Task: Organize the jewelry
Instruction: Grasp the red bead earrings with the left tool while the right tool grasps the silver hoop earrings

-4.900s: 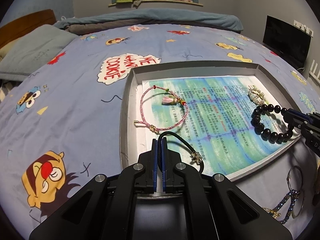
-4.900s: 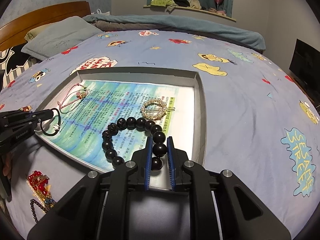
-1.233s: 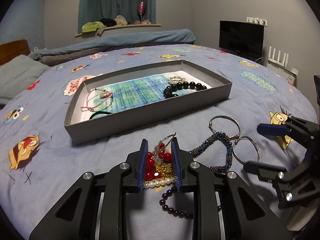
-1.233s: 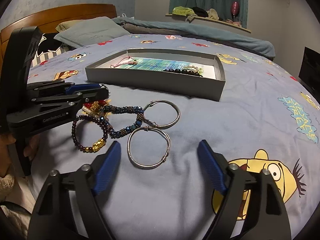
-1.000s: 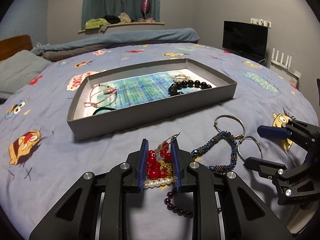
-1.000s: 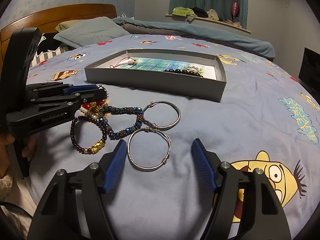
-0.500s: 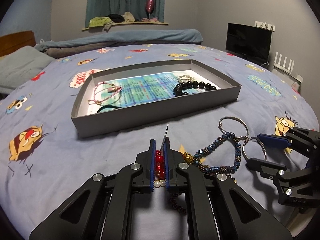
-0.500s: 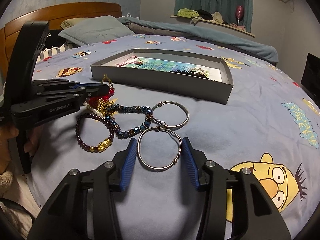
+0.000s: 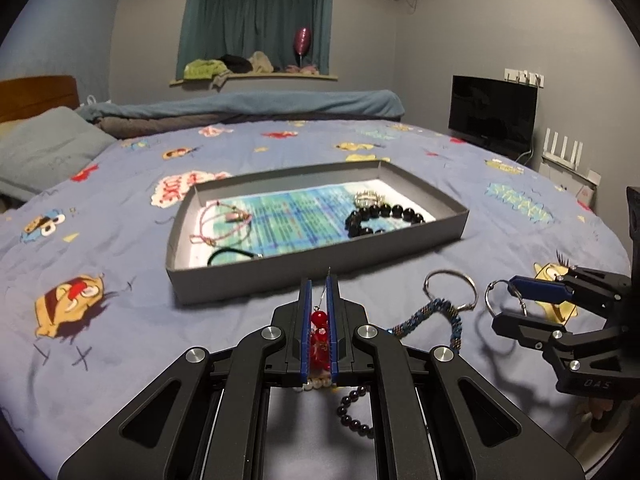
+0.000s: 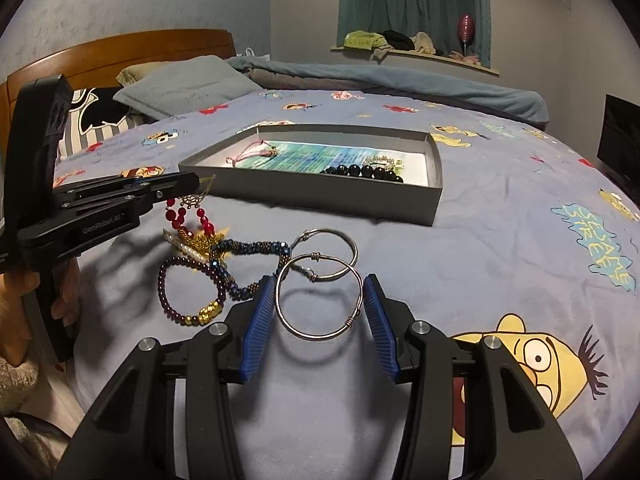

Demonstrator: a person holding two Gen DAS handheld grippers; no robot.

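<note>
My left gripper (image 9: 319, 286) is shut on a red-bead and gold piece (image 9: 319, 318). In the right wrist view that red-bead piece (image 10: 180, 212) hangs from the left gripper (image 10: 194, 182), its lower end on the bedspread. My right gripper (image 10: 320, 282) is shut on a silver bangle (image 10: 347, 322), held just above the bed with its shadow below. A second silver bangle (image 10: 324, 231), a blue beaded bracelet (image 10: 252, 246) and a purple bead bracelet (image 10: 188, 320) lie on the bed. Beyond them sits the grey tray (image 10: 320, 196), holding a black bead bracelet (image 9: 384, 212), a pink cord bracelet (image 9: 216, 224) and a crystal clip (image 9: 368, 199).
A black cord loop (image 9: 228, 254) lies in the tray's near left corner. A person's hand (image 10: 16, 300) grips the left gripper's handle at the bed's near edge. Pillows (image 10: 184, 84) and a wooden headboard (image 10: 120, 52) are far left, a folded blanket (image 10: 400, 76) at the back, a screen (image 9: 494, 114) on the right.
The left jaws have closed on the red-bead piece and raised it. The right jaws have narrowed onto the silver bangle and lifted it off the bedspread.
</note>
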